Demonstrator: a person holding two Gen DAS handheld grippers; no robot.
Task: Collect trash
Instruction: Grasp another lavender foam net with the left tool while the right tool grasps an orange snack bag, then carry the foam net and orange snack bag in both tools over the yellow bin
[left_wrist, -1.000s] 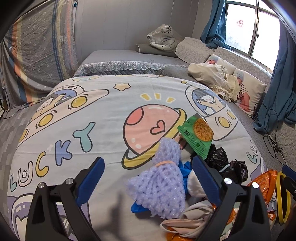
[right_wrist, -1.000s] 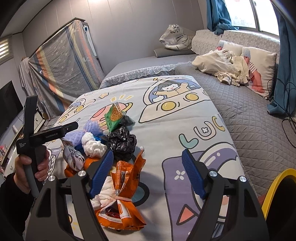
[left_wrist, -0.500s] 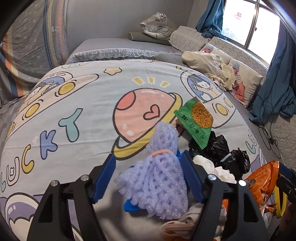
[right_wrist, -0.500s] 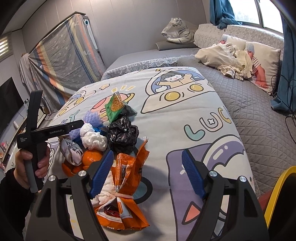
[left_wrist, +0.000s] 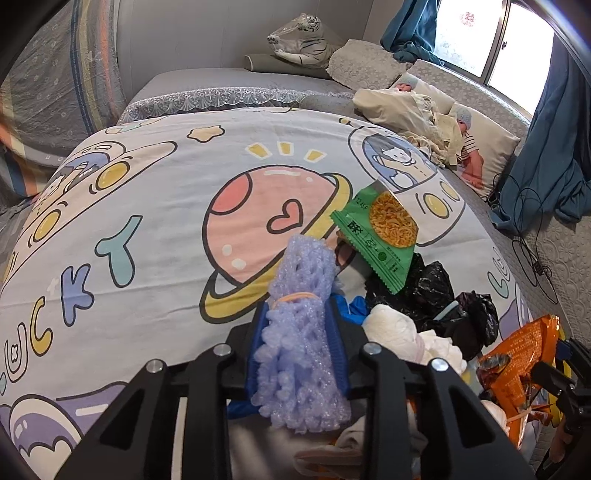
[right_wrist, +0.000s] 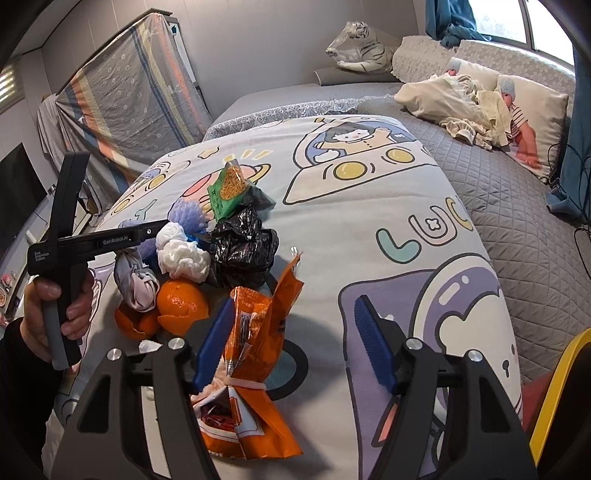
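Observation:
A heap of trash lies on the cartoon bedspread (left_wrist: 147, 206). My left gripper (left_wrist: 297, 328) is closing, and its blue pads squeeze a purple foam net (left_wrist: 299, 354) at the pile's near edge. Beside the net are a green snack packet (left_wrist: 380, 236), a black plastic bag (left_wrist: 432, 291) and a white tissue wad (left_wrist: 399, 328). In the right wrist view my right gripper (right_wrist: 293, 336) is also closing, its jaws still wide. An orange snack bag (right_wrist: 258, 325) stands between them against the left pad, and the right pad is well clear. Orange peel (right_wrist: 181, 306) and a knotted grey cloth (right_wrist: 136, 280) lie to the left.
A hand (right_wrist: 55, 306) holds the left gripper's handle at the left. The grey quilt (right_wrist: 517, 206) runs along the right, with pillows (right_wrist: 532, 110) and a plush tiger (right_wrist: 362, 48) at the back. A yellow rim (right_wrist: 554, 387) shows at the lower right. Cables (left_wrist: 532, 258) hang by the blue curtain.
My left jaws have come together around the purple foam net and now squeeze it. My right jaws have narrowed around the orange snack bag. Both grippers have sunk slightly toward the pile.

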